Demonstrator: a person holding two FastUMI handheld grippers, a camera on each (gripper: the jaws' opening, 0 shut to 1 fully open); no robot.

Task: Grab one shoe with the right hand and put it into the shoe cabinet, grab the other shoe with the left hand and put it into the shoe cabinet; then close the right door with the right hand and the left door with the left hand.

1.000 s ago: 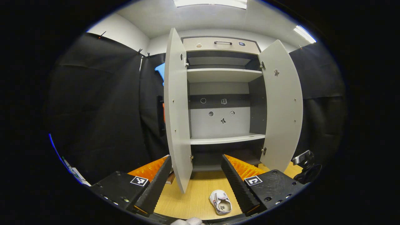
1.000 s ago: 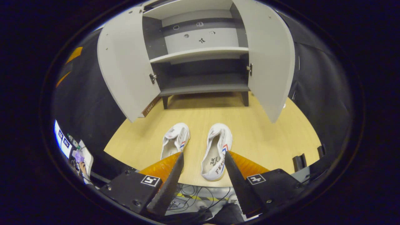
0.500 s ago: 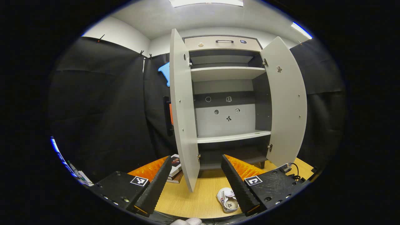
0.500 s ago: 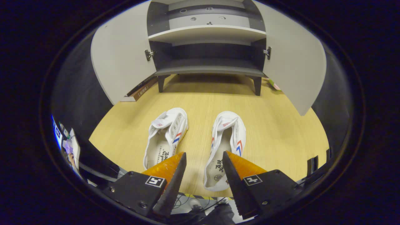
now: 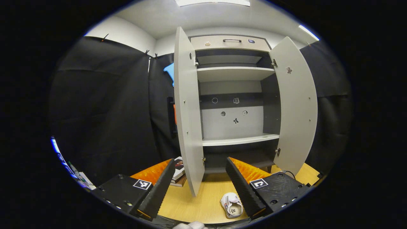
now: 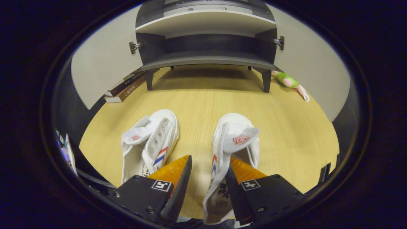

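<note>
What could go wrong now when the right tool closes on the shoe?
The right tool is open, straddling only the left wall of the right shoe; thin canvas may slip or fold. The left shoe lies close beside and might be nudged. Both cabinet doors stand open, narrowing the path to the low shelf.

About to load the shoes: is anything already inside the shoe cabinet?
The shoe cabinet's visible shelves look bare; small marks dot its back panel. Both doors stand open. The bottom compartment is dark, partly hidden behind the left gripper.
</note>
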